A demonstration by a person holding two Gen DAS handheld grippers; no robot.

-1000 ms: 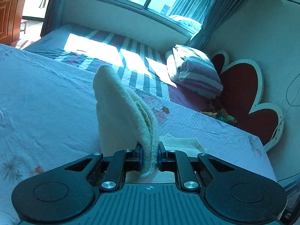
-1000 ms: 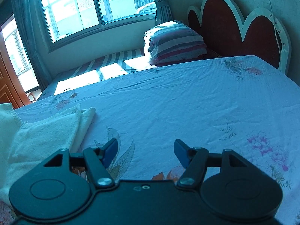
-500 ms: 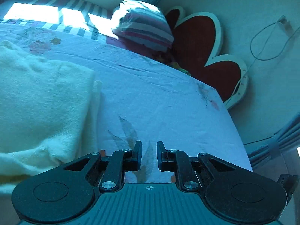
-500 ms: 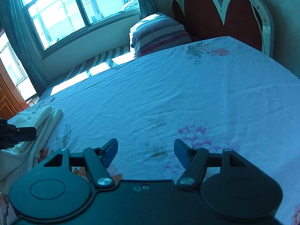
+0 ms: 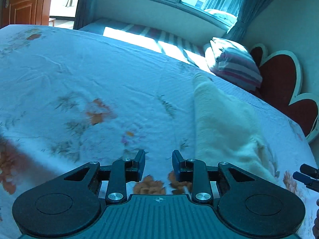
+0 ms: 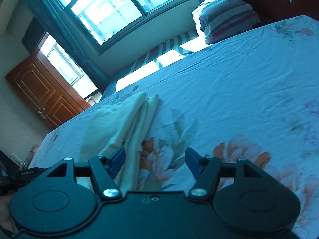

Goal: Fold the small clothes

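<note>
The cream garment (image 5: pixel 223 123) lay folded into a long strip on the floral bedsheet (image 5: pixel 99 79), released and flat, its narrow end pointing toward the striped pillow (image 5: pixel 233 63) at about 1 o'clock in the left wrist view. In the right wrist view the same garment (image 6: pixel 131 123) ran from the tool's left finger up toward 11 o'clock, layered edges visible along its right side.

Left tool (image 5: pixel 158 165): jaws had just been opening, now a narrow gap, nothing between them; only sheet showed through the gap. Garment sat just beside it, at 2 o'clock, not touching the pads.

Right tool (image 6: pixel 155 162): jaws stood wide, nothing clamped. The near end of the garment lay under and just inside its left finger (image 6: pixel 118 158); contact could not be told. The tip of this tool (image 5: pixel 307 176) showed at 4 o'clock in the left view.

Beyond the bed: red scalloped headboard (image 5: pixel 279 75), window (image 6: pixel 111 10) with curtains, wooden door (image 6: pixel 43 91).
</note>
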